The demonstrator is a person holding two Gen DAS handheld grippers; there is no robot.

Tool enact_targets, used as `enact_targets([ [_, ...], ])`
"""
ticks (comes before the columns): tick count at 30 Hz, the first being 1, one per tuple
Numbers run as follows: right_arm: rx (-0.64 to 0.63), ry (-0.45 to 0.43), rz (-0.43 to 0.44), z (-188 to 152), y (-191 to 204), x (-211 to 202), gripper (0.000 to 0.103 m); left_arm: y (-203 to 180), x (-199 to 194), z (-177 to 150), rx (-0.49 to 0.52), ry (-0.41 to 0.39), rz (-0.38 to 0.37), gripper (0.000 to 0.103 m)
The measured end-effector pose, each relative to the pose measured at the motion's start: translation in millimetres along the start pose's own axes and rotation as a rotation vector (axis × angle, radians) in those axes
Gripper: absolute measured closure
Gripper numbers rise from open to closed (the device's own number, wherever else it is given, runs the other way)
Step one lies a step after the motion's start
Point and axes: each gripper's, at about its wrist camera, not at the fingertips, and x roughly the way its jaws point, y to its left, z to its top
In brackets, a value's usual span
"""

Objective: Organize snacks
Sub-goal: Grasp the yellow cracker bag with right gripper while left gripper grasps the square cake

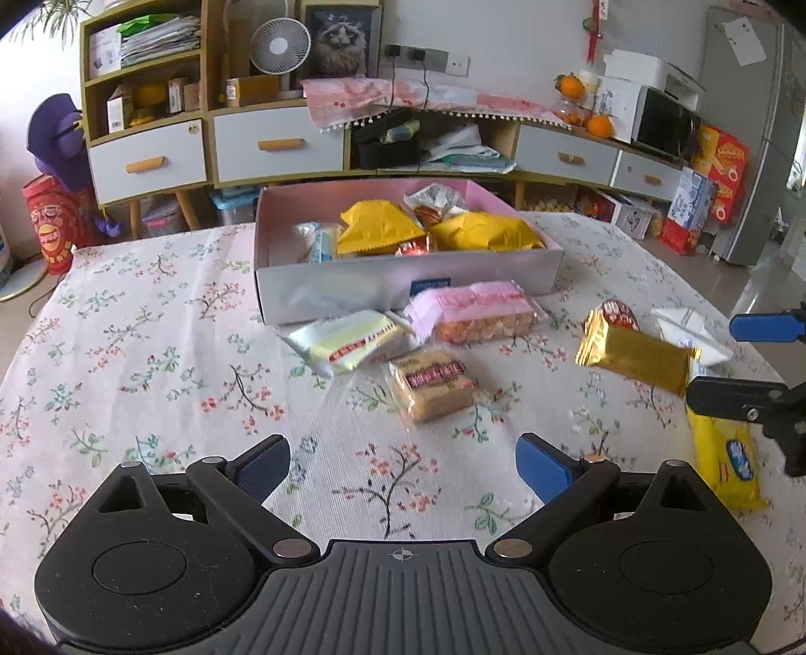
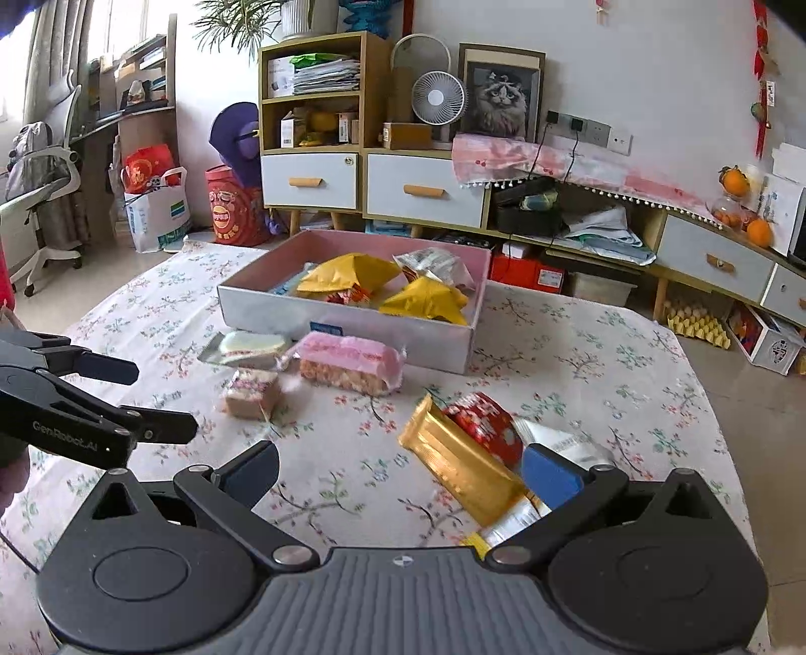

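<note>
Left fingers (image 1: 403, 468) spread wide, nothing between, above floral-cloth worktop (image 1: 151, 352). Right fingers (image 2: 400, 471) wide apart too, empty; long gold foil snack bar (image 2: 461, 466) lies just beside blue right pad. Clear-wrapped brown biscuit packet (image 1: 433, 385), pink-wrapped cracker packet (image 1: 478, 312) near. Grey cardboard box (image 1: 403, 277) holds yellow snack bags (image 1: 378, 226).

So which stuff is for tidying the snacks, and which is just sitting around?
For the job: the box, the pink packet, the pale yellow packet, the brown biscuit pack, the gold bar.

Just lying about: the fan, the cat picture, the oranges.
</note>
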Motion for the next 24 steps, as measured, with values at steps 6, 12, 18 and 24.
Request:
enact_targets([
  [6,-0.034,0.038,0.024,-18.6,-5.7,-4.2,0.014,1.2,4.7,-15.5,0.018,0.000,-0.006,0.005],
  [12,-0.028,0.078,0.062,-30.2,-13.5,-8.9,0.014,-1.6,14.3,-23.1,0.037,0.007,-0.021,0.005],
  [18,-0.042,0.149,0.070,-36.2,-12.9,-4.7,0.014,-11.8,22.8,-20.5,0.074,-0.017,-0.036,0.005],
  [24,-0.021,0.214,0.049,-39.4,-16.4,1.8,0.014,-19.4,38.1,-6.1,0.024,-0.021,-0.028,0.005],
])
